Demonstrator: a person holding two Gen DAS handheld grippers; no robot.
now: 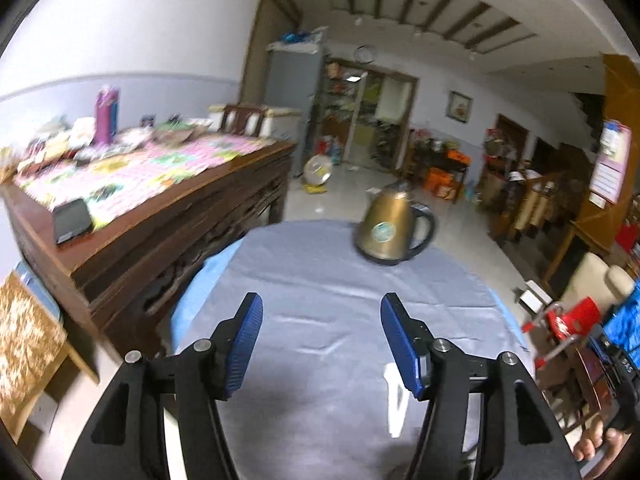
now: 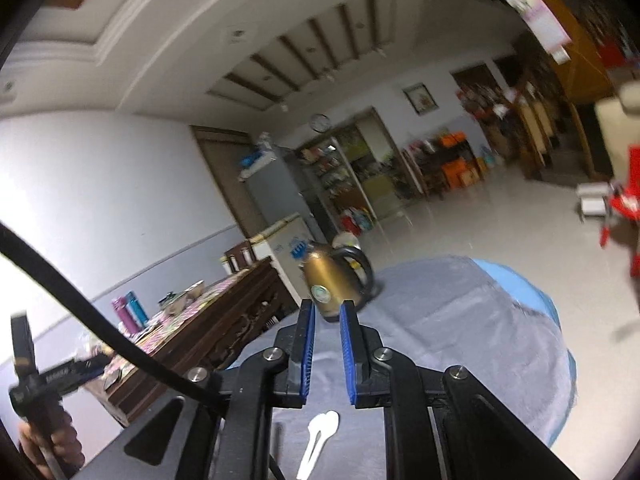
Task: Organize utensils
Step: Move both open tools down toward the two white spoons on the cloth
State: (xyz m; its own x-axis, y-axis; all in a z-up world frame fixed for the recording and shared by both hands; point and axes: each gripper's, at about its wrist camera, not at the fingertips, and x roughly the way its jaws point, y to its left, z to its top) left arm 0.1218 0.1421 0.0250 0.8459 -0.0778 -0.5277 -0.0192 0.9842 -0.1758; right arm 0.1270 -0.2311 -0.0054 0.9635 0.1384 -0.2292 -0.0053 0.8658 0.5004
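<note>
A: Big things first: the grey-clothed tabletop (image 1: 320, 280) carries a gold kettle (image 1: 390, 230) at its far side and a white spoon (image 2: 320, 440) at the near edge.

B: Step?

A: Between picks, I judge. The left gripper (image 1: 322, 320) has fingers wide apart, empty; the right gripper (image 2: 327, 314) has a narrow gap, nothing between.

B: Next?

A: Dip toward the spoon.

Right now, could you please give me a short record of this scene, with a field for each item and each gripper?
surface: round table with grey cloth
kettle: gold kettle upright near the far edge
utensil: white spoon lying on the cloth, near side
left gripper: open, nothing between its jaws
right gripper: narrowly open, holding nothing
</note>
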